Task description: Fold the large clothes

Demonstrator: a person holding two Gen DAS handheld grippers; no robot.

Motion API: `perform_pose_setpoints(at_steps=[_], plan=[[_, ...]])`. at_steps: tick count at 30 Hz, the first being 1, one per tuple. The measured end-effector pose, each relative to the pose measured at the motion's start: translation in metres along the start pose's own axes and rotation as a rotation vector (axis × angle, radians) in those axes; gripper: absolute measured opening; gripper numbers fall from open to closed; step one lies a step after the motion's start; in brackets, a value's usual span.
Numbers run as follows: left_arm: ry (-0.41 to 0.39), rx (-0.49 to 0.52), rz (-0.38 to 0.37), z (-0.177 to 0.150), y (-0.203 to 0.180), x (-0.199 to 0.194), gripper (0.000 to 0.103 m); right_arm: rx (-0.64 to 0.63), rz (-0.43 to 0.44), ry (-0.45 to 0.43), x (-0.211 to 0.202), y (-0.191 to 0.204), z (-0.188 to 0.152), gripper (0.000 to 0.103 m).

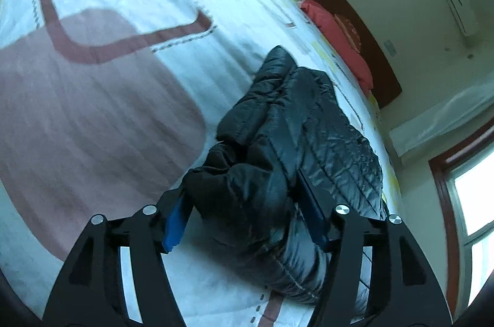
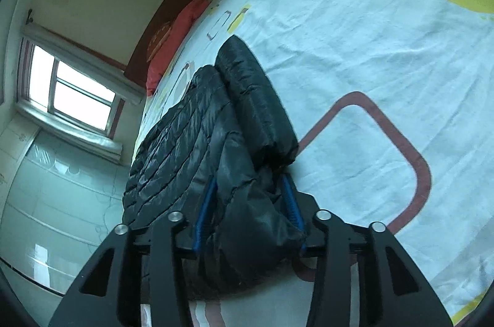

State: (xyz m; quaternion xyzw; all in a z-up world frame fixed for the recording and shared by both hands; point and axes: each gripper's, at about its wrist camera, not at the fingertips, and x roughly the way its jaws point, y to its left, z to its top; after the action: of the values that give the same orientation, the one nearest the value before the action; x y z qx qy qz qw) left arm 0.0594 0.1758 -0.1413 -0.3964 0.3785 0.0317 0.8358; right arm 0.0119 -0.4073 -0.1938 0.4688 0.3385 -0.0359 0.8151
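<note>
Left wrist view shows the black quilted puffer jacket (image 1: 296, 123) lying on the patterned bedsheet (image 1: 102, 98), bundled into a long roll that runs away toward the red pillow (image 1: 336, 34) at the headboard. The left gripper (image 1: 247, 222) straddles the near end of the roll; its blue pads (image 1: 176, 225) stand clear of the fabric on the left side, so the grip looks released, though the right pad is half buried and contact there is hard to rule out. Right wrist view has the right gripper (image 2: 250, 209) spread around a fold of the same end, pads beside the cloth rather than squeezing it. Both hands likely sit here because the folded edge was just laid down, suggesting the fold is near done.
</note>
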Motion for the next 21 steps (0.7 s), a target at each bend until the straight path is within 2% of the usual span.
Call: perform_pose_setpoints(at_steps=[2, 4, 7, 9, 10, 13, 15, 18, 19, 21], plan=[[0.018, -0.023, -0.009, 0.000, 0.006, 0.004, 0.064, 0.008, 0.008, 0.010, 0.002, -0.005, 0.000, 0.046], [0.031, -0.010, -0.020, 0.000, 0.008, 0.008, 0.046, 0.008, 0.008, 0.024, 0.007, -0.010, -0.002, 0.038], [0.044, 0.006, -0.020, -0.002, 0.009, 0.013, 0.045, 0.040, 0.028, 0.042, 0.010, -0.018, -0.002, 0.038], [0.048, 0.013, -0.023, 0.000, 0.008, 0.011, 0.049, 0.031, 0.036, 0.053, 0.008, -0.017, 0.001, 0.038], [0.048, 0.017, -0.015, 0.002, 0.009, 0.008, 0.056, 0.028, 0.038, 0.056, 0.006, -0.018, 0.002, 0.041], [0.045, 0.013, -0.011, 0.005, 0.015, -0.001, 0.064, 0.037, 0.014, 0.032, -0.010, -0.024, 0.006, 0.052], [0.046, 0.014, 0.001, 0.008, 0.021, -0.010, 0.068, 0.035, -0.002, 0.014, -0.021, -0.029, 0.009, 0.053], [0.036, 0.019, 0.039, 0.013, 0.033, -0.027, 0.070, 0.017, -0.070, -0.009, -0.038, -0.036, 0.014, 0.053], [0.033, 0.027, 0.055, 0.015, 0.035, -0.032, 0.070, 0.001, -0.136, -0.032, -0.047, -0.037, 0.016, 0.053], [0.017, 0.082, 0.127, 0.018, 0.035, -0.040, 0.070, -0.037, -0.208, -0.058, -0.055, -0.036, 0.021, 0.053]])
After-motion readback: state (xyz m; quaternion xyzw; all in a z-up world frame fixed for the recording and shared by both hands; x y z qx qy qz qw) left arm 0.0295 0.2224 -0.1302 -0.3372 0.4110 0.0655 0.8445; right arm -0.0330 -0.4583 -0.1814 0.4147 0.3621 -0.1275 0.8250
